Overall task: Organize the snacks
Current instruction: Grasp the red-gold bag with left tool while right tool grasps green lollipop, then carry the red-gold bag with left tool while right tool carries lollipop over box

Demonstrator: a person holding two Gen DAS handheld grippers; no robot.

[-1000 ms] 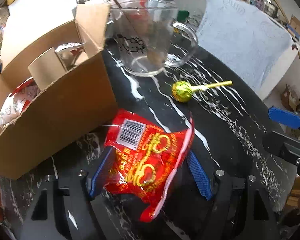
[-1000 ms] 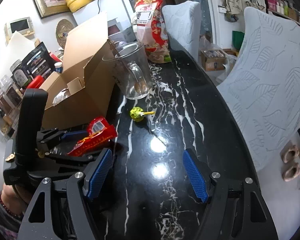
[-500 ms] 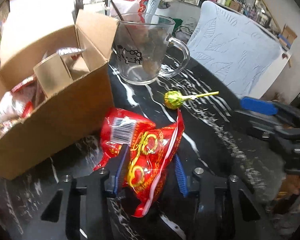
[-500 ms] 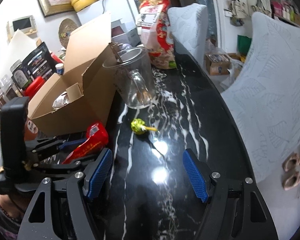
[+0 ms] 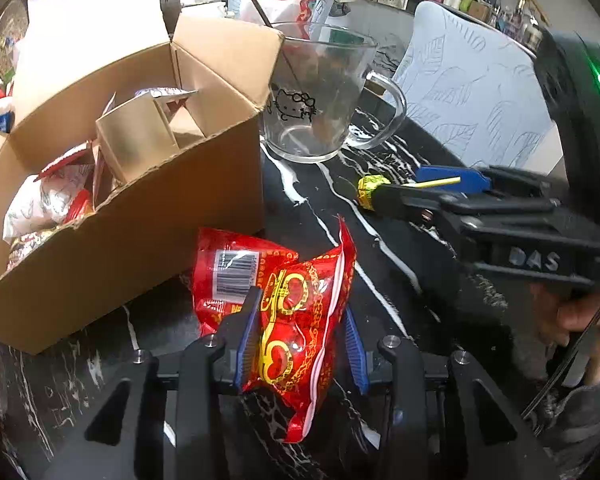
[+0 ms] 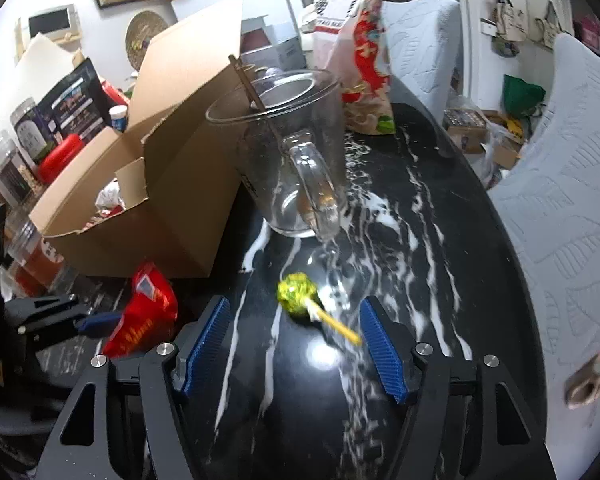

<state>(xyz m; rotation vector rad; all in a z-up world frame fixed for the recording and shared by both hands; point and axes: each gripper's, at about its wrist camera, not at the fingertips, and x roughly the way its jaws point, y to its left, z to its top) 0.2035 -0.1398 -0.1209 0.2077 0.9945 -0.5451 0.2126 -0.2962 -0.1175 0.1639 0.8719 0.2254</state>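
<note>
My left gripper (image 5: 300, 320) is shut on a red snack packet (image 5: 292, 300) with gold print and holds it beside the open cardboard box (image 5: 140, 216), which holds several snack packets. The packet also shows in the right wrist view (image 6: 144, 316). A green-wrapped lollipop (image 6: 298, 298) with a yellow stick lies on the black marble table (image 6: 440, 280). My right gripper (image 6: 294, 324) is open with its blue pads on either side of the lollipop, low over the table. It also shows in the left wrist view (image 5: 412, 188).
A glass mug (image 6: 292, 160) with a stirrer stands just behind the lollipop, next to the box (image 6: 160, 184). A large snack bag (image 6: 352, 48) stands further back. Jars (image 6: 32, 248) sit left of the box. Padded chairs (image 6: 572, 184) line the table's right edge.
My left gripper closed on the red packet and lifted it toward the box. My right gripper moved forward until its open fingers came around the lollipop.
</note>
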